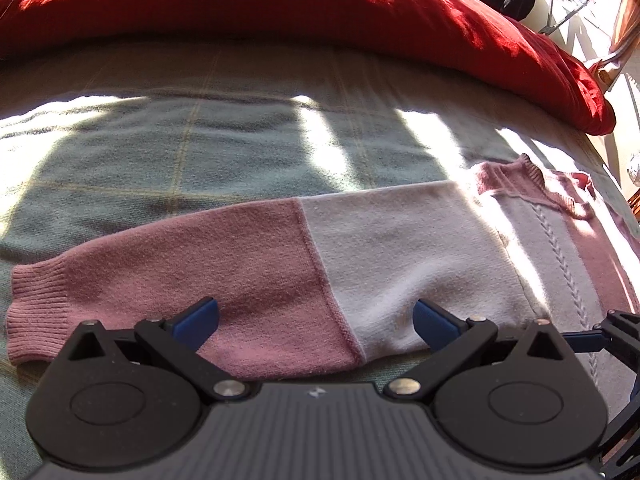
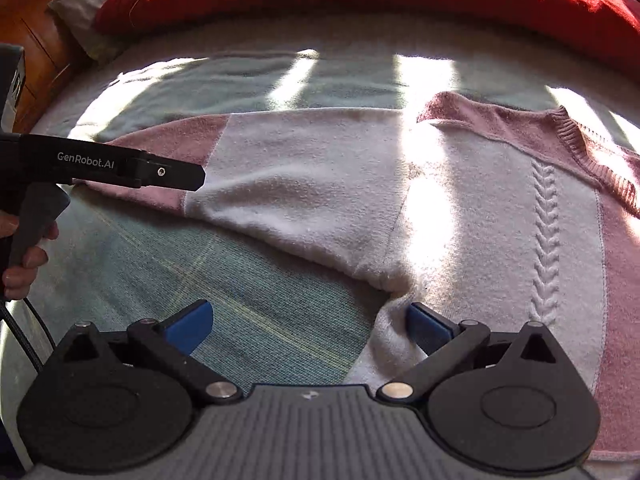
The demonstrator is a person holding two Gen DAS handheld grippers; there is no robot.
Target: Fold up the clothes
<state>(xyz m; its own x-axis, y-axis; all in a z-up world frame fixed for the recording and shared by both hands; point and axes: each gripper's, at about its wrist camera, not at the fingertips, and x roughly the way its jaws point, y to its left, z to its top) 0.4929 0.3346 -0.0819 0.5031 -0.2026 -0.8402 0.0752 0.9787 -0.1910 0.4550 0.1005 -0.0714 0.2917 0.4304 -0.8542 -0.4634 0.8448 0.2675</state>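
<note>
We see a pink-and-white sweater (image 2: 480,184) lying flat on a green checked blanket (image 1: 240,140), our left gripper (image 1: 316,320) spread wide and empty over its sleeve (image 1: 224,272), our right gripper (image 2: 308,324) likewise wide, empty, near the underarm.

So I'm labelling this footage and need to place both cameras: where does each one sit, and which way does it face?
Left wrist: on the left gripper, low over the bed, facing the sweater's sleeve and red pillow; own blue fingers open.
Right wrist: on the right gripper, facing the sweater's armpit; own fingers open, plus the left gripper and the hand holding it.
Shared: sweater, pillow, plaid blanket.
</note>
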